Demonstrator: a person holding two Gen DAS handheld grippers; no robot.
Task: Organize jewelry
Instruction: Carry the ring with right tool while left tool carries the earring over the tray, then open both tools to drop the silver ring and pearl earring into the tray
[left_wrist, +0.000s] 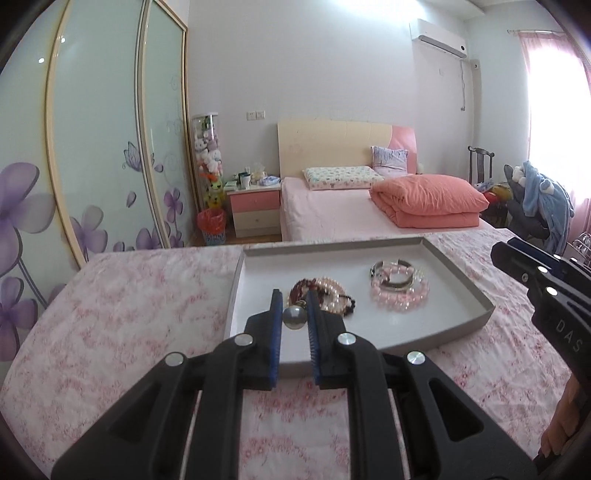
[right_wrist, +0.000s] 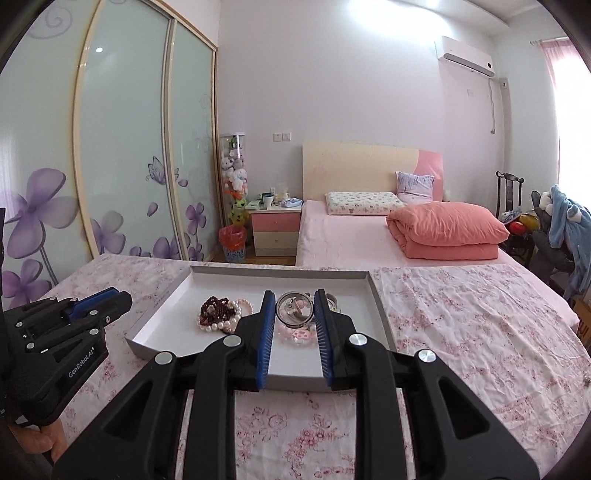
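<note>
A shallow white tray (left_wrist: 461, 284) sits on a pink floral cloth. In it lie a heap of dark red and pearl beads (left_wrist: 325, 295) and a pile of pink bead bracelets and a silver bangle (left_wrist: 400, 284). My left gripper (left_wrist: 294, 299) is shut on a grey pearl ball (left_wrist: 294, 318) above the tray's near left part. My right gripper (right_wrist: 294, 295) is shut on a clear glass bangle (right_wrist: 293, 310) above the tray (right_wrist: 236, 275), over a pink bead bracelet (right_wrist: 301, 336). The bead heap (right_wrist: 219, 312) lies to its left.
The cloth-covered table (right_wrist: 461, 325) stretches to the right of the tray. Behind it stand a bed with a folded orange quilt (right_wrist: 447, 232), a nightstand (right_wrist: 275, 225), wardrobe doors (right_wrist: 122, 147) on the left and a chair with blue clothes (right_wrist: 561, 229) on the right.
</note>
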